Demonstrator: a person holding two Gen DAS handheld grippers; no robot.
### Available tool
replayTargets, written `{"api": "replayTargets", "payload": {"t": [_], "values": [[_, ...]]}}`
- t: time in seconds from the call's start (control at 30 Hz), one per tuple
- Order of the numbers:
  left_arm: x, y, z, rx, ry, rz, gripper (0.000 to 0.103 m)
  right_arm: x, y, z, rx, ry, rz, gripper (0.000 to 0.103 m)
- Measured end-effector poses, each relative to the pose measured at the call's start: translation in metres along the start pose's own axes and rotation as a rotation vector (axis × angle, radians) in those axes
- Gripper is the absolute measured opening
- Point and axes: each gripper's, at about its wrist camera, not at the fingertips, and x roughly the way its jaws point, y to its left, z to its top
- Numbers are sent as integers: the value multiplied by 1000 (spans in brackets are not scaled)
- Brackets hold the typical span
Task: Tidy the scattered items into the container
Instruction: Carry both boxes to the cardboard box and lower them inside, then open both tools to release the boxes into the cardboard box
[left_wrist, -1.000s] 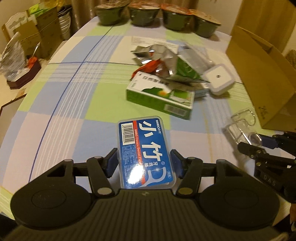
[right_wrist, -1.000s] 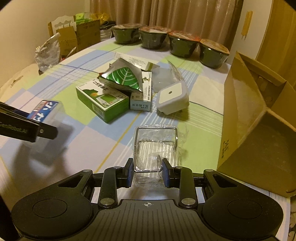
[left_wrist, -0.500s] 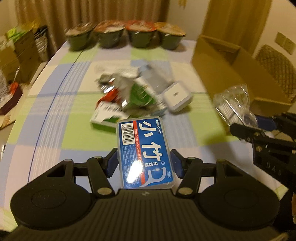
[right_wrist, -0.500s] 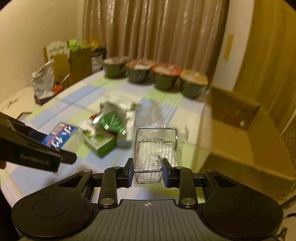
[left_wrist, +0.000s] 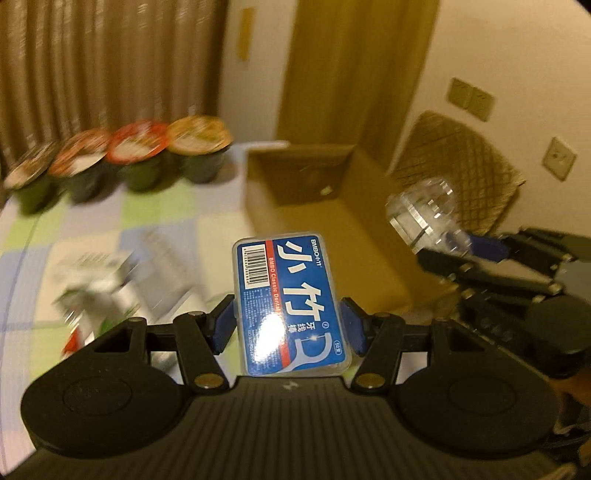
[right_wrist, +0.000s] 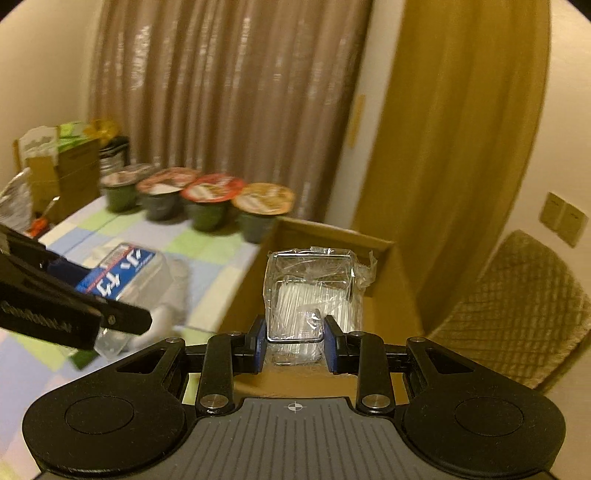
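Note:
My left gripper (left_wrist: 288, 328) is shut on a blue dental floss box (left_wrist: 290, 299), held in the air in front of the open cardboard box (left_wrist: 332, 206). My right gripper (right_wrist: 295, 345) is shut on a clear plastic packet of white sticks (right_wrist: 312, 295), raised over the near edge of the cardboard box (right_wrist: 384, 295). In the left wrist view the clear packet (left_wrist: 424, 206) and the right gripper (left_wrist: 443, 251) hang to the right, above the box. From the right wrist view the floss box (right_wrist: 122, 273) shows at the left in the other gripper's fingers (right_wrist: 122, 317).
Several lidded instant noodle bowls (right_wrist: 207, 199) line the far table edge. A blurred pile of packets and boxes (left_wrist: 103, 295) lies on the checked tablecloth (left_wrist: 159, 214). A woven chair (right_wrist: 517, 317) stands right of the cardboard box. Curtains hang behind.
Both grippers rose off the table and swung right toward the cardboard box, each keeping its item. The pile on the cloth has slid to the left of both views.

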Motion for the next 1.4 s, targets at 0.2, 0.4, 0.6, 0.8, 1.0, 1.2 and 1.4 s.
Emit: {"api": "replayTargets", "payload": {"t": [0.2, 0.4, 0.6, 0.8, 1.0, 1.2, 1.4], "values": [[41, -28, 31, 50, -2, -62, 55, 23, -37, -1, 48, 21, -39, 33], [75, -37, 33, 74, 42, -71, 55, 39, -50, -12, 85, 48, -42, 33], [93, -37, 27, 83, 74, -62, 55, 46, -59, -20, 109, 65, -41, 33], [93, -36, 28, 85, 56, -51, 67, 48, -61, -24, 112, 78, -43, 33], [83, -28, 27, 90, 45, -38, 67, 47, -59, -25, 109, 83, -42, 33], [73, -22, 27, 82, 35, -28, 67, 46, -55, -23, 103, 81, -34, 33], [69, -19, 27, 67, 32, -20, 67, 48, -54, -22, 99, 81, -31, 33]]}}
